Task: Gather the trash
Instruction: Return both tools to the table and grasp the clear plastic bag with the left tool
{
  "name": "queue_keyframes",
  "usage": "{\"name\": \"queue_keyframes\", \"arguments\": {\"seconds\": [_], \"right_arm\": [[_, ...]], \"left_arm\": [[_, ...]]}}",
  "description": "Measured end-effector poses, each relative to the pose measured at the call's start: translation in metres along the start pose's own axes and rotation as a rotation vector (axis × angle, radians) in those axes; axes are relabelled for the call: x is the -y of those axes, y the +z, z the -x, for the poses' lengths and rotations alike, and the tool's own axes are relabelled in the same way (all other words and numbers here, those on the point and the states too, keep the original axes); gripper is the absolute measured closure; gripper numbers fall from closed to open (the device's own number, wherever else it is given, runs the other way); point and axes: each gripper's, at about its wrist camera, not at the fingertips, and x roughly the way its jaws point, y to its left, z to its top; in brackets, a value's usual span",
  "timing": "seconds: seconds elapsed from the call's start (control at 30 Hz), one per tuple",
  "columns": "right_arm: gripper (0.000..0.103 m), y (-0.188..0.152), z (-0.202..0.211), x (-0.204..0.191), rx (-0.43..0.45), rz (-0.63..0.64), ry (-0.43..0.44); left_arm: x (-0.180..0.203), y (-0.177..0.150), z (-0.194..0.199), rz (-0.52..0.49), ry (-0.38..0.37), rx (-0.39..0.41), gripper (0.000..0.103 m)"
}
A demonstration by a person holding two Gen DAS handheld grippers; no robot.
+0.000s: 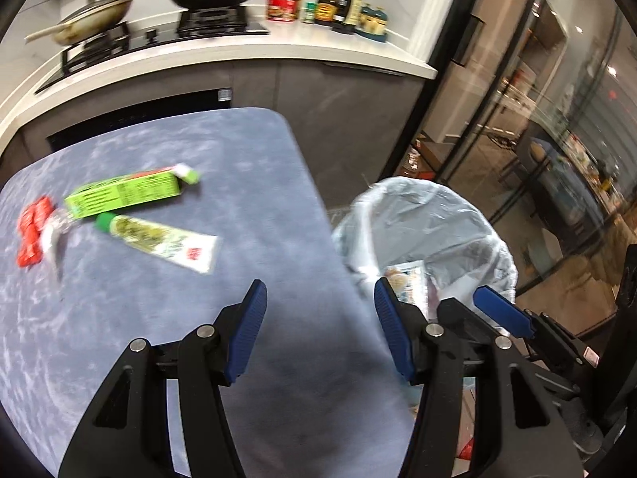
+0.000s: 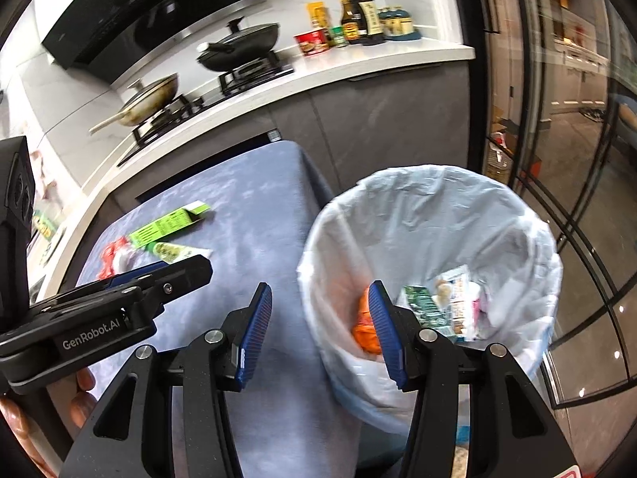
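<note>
Left wrist view: the left claw [image 1: 318, 326] hangs wide open with nothing in it, over the near right part of the blue surface [image 1: 247, 151].
Right claw: the right claw [image 2: 318, 330] is spread open and empty too, straddling the gap between the surface edge and the bin [image 2: 434, 215].
Trash left: three bits sit bunched at about 10 o'clock from the left claw. There's a green box [image 1: 125, 193], a tube [image 1: 159, 241] just in front of it, and a red wrapper [image 1: 34, 231] off at 9 o'clock.
Bin: it's at roughly 2 o'clock from the left claw, beside the surface. It's lined with a pale bag and already holds an orange scrap [image 2: 364, 326] and some packets [image 2: 446, 306].
Tube axis: in the left wrist view its long axis runs from 10 o'clock to 4 o'clock. The green cap points up-left at the box and the flat crimped end points toward the claw.
Box axis: it lies nearly crosswise, 9 to 3 o'clock, with its open flap at the right end.
Risk 1: the tube looks thin and flat, so a claw coming in along its length could skid over it or nudge it into the box.
Risk 2: the pieces are nearly touching, so a sloppy pinch might drag a neighbour off the edge.
Risk 3: both claws are close together, so I'd guess a bump is possible on the reach.
</note>
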Motion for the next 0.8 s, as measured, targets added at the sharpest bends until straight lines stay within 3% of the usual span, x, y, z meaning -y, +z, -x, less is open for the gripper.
{"name": "queue_keyframes", "arguments": {"seconds": [0.1, 0.3, 0.5, 0.63, 0.8], "right_arm": [[0.053, -0.001, -0.008, -0.018, -0.016, 0.025, 0.024], [0.053, -0.001, -0.030, -0.058, -0.049, 0.086, 0.066], [0.054, -0.002, -0.052, -0.089, -0.080, 0.130, 0.096], [0.053, -0.001, -0.067, -0.105, -0.095, 0.151, 0.106], [0.054, 0.004, -0.089, -0.120, -0.115, 0.172, 0.116]], "left_arm": [[-0.025, -0.003, 0.005, 0.041, 0.027, 0.004, 0.049], [-0.090, -0.009, 0.015, 0.150, 0.122, 0.030, 0.035], [-0.162, -0.006, 0.016, 0.252, 0.234, 0.035, 0.035], [-0.201, -0.003, 0.013, 0.260, 0.314, 0.037, 0.035], [-0.227, 0.000, 0.001, 0.232, 0.352, 0.024, 0.035]]}}
